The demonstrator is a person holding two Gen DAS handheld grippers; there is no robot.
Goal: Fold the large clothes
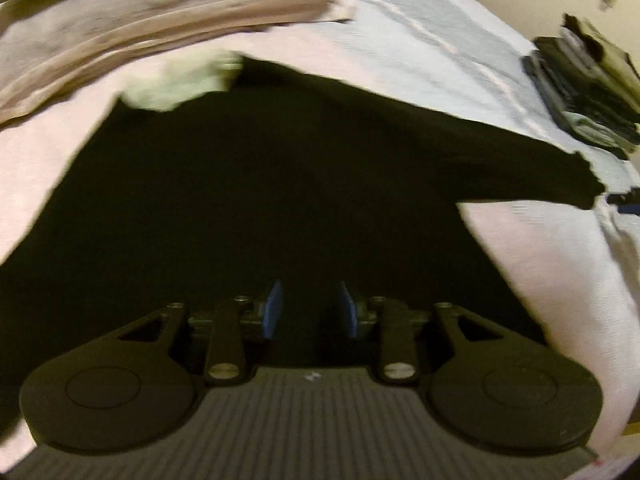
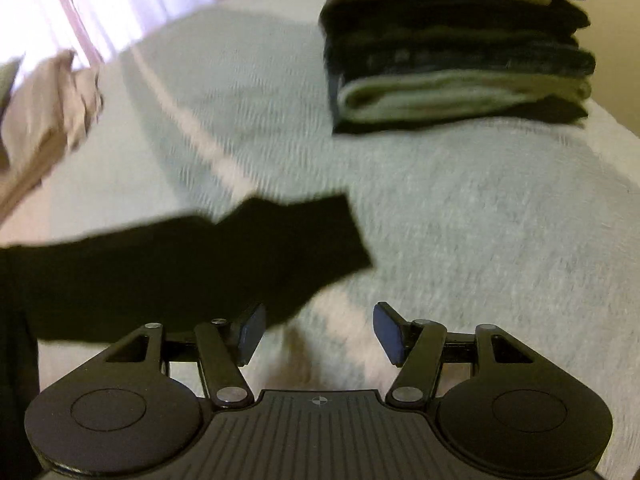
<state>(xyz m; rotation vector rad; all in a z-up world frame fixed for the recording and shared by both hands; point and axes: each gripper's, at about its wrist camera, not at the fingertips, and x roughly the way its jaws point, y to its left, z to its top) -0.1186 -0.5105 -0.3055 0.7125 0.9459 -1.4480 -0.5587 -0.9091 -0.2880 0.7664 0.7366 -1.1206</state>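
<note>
A large black garment (image 1: 260,184) lies spread flat on the pale bed cover (image 1: 440,32), one long sleeve (image 1: 540,168) reaching out to the right. My left gripper (image 1: 308,308) hovers over the garment's body, its blue pads (image 1: 274,310) apart and nothing between them. In the right wrist view the same black sleeve (image 2: 200,260) runs in from the left and ends in a cuff (image 2: 344,232). My right gripper (image 2: 320,332) stands open just right of the sleeve, over the bed cover (image 2: 480,240). Its left pad (image 2: 252,332) is beside the sleeve's lower edge.
A stack of folded dark and light clothes (image 2: 456,48) sits at the far right of the bed, also visible as the stack (image 1: 588,80) in the left wrist view. Beige folded fabric (image 1: 140,28) lies at the far left. A small pale green cloth (image 1: 180,80) rests by the garment's top edge.
</note>
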